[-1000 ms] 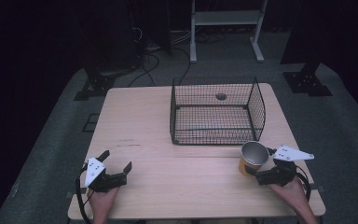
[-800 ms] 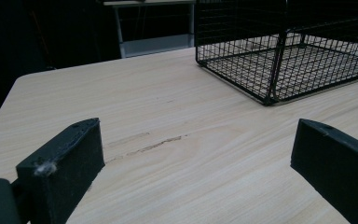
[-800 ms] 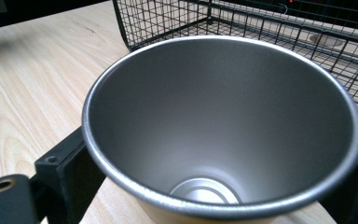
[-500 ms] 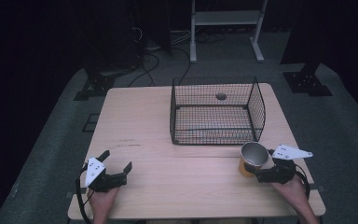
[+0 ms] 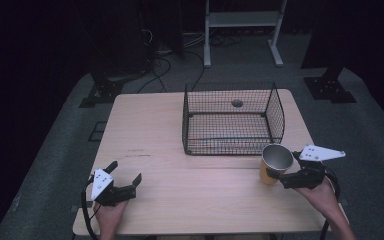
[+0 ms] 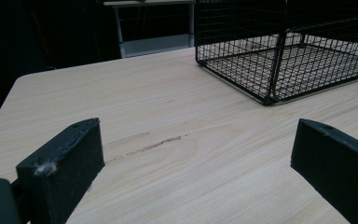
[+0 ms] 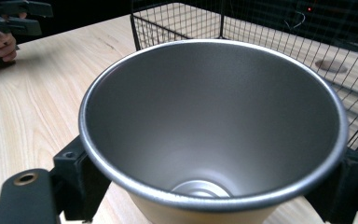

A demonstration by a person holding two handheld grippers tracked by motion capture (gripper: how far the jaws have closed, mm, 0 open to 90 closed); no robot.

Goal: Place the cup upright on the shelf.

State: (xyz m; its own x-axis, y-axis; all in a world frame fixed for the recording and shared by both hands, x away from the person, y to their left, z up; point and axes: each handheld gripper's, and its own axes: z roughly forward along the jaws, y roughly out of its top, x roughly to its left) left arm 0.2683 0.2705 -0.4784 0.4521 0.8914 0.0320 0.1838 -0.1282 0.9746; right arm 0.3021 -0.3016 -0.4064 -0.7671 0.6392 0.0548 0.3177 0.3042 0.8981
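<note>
A metal cup with an orange-yellow outside stands upright at the table's front right, just before the wire basket. My right gripper is shut on the cup, one jaw on each side of its wall. The right gripper view looks down into the cup, which holds nothing. My left gripper rests open near the front left of the table. In the left gripper view its jaws stand wide apart over bare wood, and the basket lies ahead to the right.
The black wire basket has nothing in it but a round grommet hole in the tabletop seen through its mesh. A white metal frame, cables and dark stands are on the floor behind the table.
The cup and my right gripper have shifted slightly away from the front edge, toward the basket. The left gripper has stayed in place.
</note>
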